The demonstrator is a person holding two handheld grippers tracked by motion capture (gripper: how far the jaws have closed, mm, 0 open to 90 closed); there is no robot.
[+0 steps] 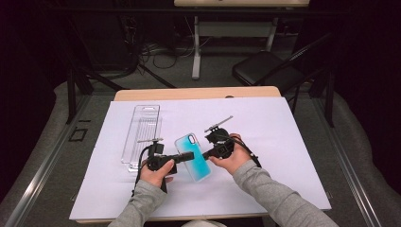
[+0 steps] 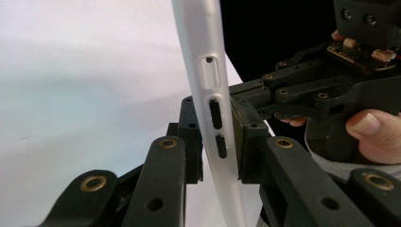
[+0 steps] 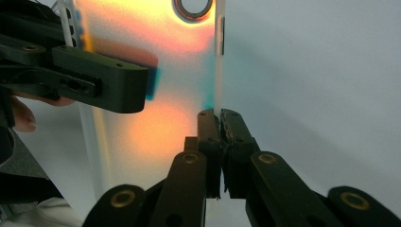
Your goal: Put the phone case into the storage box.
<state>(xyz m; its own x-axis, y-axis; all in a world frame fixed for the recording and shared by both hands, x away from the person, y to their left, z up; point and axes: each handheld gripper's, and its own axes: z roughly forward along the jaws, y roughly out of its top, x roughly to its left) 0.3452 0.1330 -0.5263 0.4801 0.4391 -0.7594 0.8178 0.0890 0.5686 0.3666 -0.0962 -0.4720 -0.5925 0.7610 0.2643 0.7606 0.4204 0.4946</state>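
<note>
A translucent phone case (image 1: 189,144) with a teal-blue tint is held above the white sheet between both grippers. My left gripper (image 1: 188,155) reaches in from the left, and its pads (image 2: 246,142) press on the case's button edge (image 2: 208,94), shut on it. From the right, my right gripper (image 1: 206,153) pinches the opposite long edge. In the right gripper view its jaws (image 3: 220,123) are shut on that thin rim, the case (image 3: 156,71) glows orange and the left gripper (image 3: 137,90) clamps it farther off. The right gripper (image 2: 239,92) also shows in the left gripper view.
A clear plastic packaging tray (image 1: 142,135) lies on the white sheet (image 1: 274,142) just left of my left hand. The sheet covers a wooden table (image 1: 198,92). Beyond the table stand a black folding chair (image 1: 265,68) and a desk leg (image 1: 196,52).
</note>
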